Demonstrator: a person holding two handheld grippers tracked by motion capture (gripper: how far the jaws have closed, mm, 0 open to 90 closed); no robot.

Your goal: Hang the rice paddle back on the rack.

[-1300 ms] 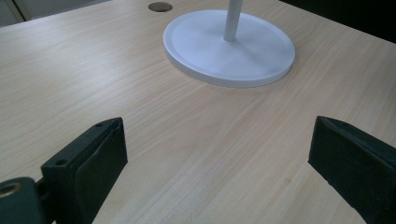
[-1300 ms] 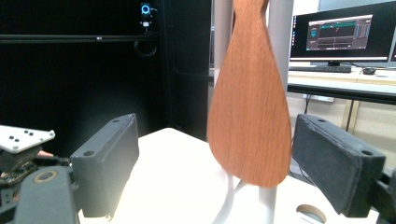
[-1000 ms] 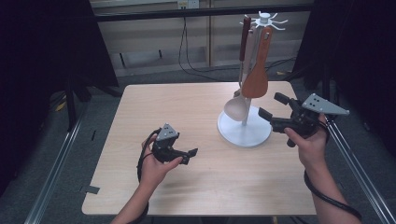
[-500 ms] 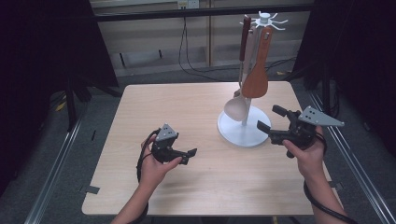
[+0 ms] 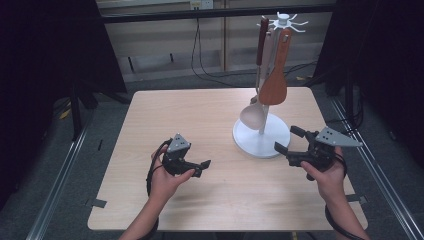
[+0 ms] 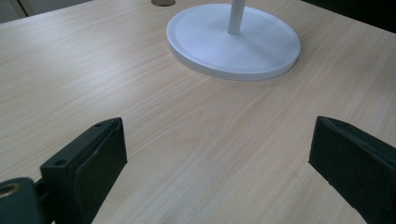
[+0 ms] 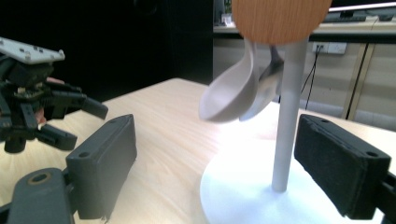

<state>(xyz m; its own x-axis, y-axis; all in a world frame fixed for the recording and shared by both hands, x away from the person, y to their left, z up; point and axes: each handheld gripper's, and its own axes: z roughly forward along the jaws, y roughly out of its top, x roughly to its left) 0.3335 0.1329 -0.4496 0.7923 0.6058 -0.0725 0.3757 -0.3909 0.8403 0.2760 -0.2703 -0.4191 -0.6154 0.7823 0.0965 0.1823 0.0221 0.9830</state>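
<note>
A white utensil stand (image 5: 261, 136) rises from the right half of the table, its round base (image 6: 233, 42) also in the left gripper view. From its top hooks hang a wooden spatula (image 5: 274, 85), a white ladle (image 5: 251, 117) and a dark-handled utensil (image 5: 262, 35). My right gripper (image 5: 286, 139) is open just right of the base, pointing at it; its jaws frame the pole (image 7: 287, 116), ladle (image 7: 231, 93) and spatula (image 7: 280, 18). My left gripper (image 5: 201, 168) is open low over the table's front middle, holding nothing.
The light wood table (image 5: 200, 115) is bare apart from the stand. Metal rails (image 5: 55, 185) run along both sides, and cables (image 5: 200, 55) hang behind the far edge. The left gripper (image 7: 51, 107) appears at the left of the right gripper view.
My right gripper has drawn back toward the near edge and dropped lower, from beside the stand to the front right of its base. The left gripper has stayed still.
</note>
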